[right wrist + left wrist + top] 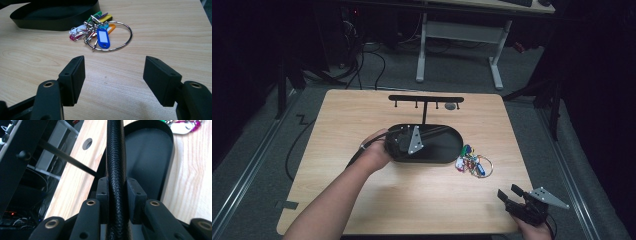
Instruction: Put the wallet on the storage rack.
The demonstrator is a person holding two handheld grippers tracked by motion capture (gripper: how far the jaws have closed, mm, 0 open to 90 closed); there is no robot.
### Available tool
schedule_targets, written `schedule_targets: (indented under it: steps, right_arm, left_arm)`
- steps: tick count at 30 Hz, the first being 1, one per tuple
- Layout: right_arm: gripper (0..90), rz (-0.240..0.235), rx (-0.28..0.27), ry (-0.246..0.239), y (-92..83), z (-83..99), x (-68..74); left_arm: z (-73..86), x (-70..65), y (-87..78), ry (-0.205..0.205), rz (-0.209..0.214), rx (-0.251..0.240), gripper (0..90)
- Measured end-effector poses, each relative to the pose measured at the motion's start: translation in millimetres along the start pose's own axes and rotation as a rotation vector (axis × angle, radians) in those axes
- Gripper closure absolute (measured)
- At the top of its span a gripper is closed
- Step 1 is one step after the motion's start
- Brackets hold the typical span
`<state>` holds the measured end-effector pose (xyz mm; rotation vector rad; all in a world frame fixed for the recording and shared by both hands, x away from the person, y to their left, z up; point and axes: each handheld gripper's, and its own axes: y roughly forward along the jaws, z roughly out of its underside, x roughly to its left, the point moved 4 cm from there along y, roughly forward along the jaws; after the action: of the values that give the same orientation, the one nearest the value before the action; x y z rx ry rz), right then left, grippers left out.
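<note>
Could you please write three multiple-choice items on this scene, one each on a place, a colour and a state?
1. Where does the bunch of keys lie?
A. inside the black tray
B. on the table beside the black tray
C. between the right gripper's jaws

2. What colour is the key tag nearest the right gripper?
A. blue
B. black
C. white

3. How does the left gripper stand?
A. open above the keys
B. shut on nothing
C. shut on the tray's rim

Answers:
1 B: the keys rest on the wooden table, just off the black tray.
2 A: the tag with a white label, closest in the right gripper view, is blue.
3 C: the left gripper view shows both pads pressed on the tray's rim.
</note>
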<state>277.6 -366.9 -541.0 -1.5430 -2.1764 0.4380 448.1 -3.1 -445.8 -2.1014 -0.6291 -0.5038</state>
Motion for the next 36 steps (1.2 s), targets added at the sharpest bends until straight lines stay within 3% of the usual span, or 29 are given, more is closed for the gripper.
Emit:
schedule_targets:
  steps: [14, 28, 36]
  right_arm:
    - [34.3, -0.010, 0.003, 0.016, 2.3, 1.2, -1.7]
    - [34.3, -0.007, 0.005, 0.019, 3.4, 1.9, -3.1]
    - [34.4, -0.005, 0.008, 0.024, 3.3, 2.3, -3.0]
  left_arm:
    - [18.0, 11.8, 30.1, -0.018, 0.006, 0.014, 75.3]
    - [16.0, 12.5, 46.4, -0.025, 0.020, -0.013, 75.3]
    - [15.8, 7.6, 50.9, 0.013, 0.029, -0.006, 75.2]
